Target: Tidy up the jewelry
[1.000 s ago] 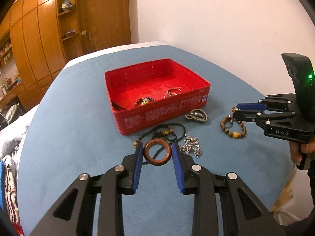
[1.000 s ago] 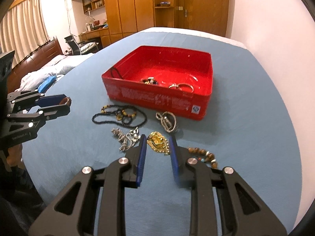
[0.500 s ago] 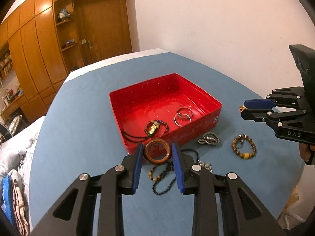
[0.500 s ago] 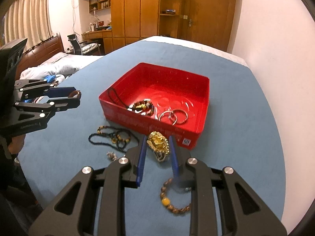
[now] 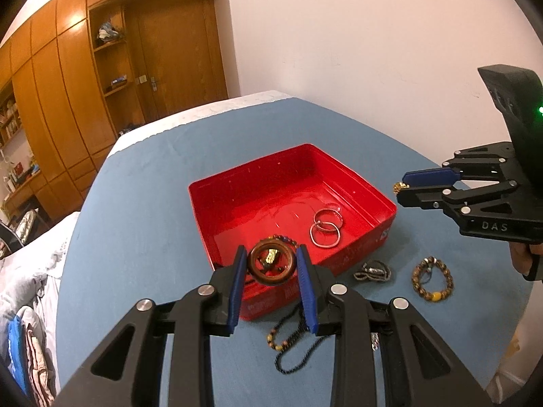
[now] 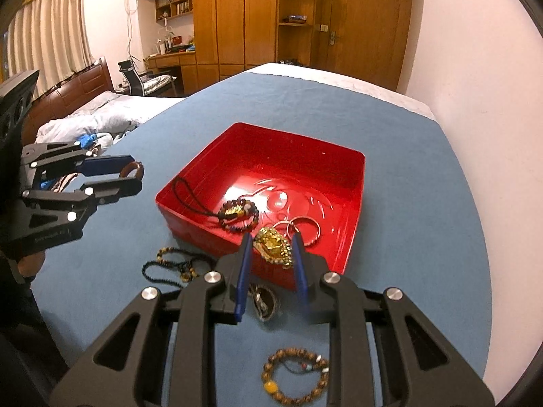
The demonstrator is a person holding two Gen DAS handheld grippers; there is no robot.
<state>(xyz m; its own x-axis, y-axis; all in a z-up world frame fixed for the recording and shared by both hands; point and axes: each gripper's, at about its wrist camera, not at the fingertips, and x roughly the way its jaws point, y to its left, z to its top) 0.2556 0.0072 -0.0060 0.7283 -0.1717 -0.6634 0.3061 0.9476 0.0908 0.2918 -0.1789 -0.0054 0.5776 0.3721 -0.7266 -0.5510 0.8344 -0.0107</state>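
Left wrist, wooden ring (image 5: pixel 270 263) clamped between jaws, above red tray (image 5: pixel 217 217)

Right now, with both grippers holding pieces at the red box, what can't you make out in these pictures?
- Left wrist view: the gold pendant is mostly hidden by the right gripper; only a sliver shows.
- Left wrist view: the black bead necklace is partly covered by the left gripper.
- Right wrist view: the silver piece lies in shadow under the fingers; its type is unclear.
- Both views: the print on the red box is unreadable.
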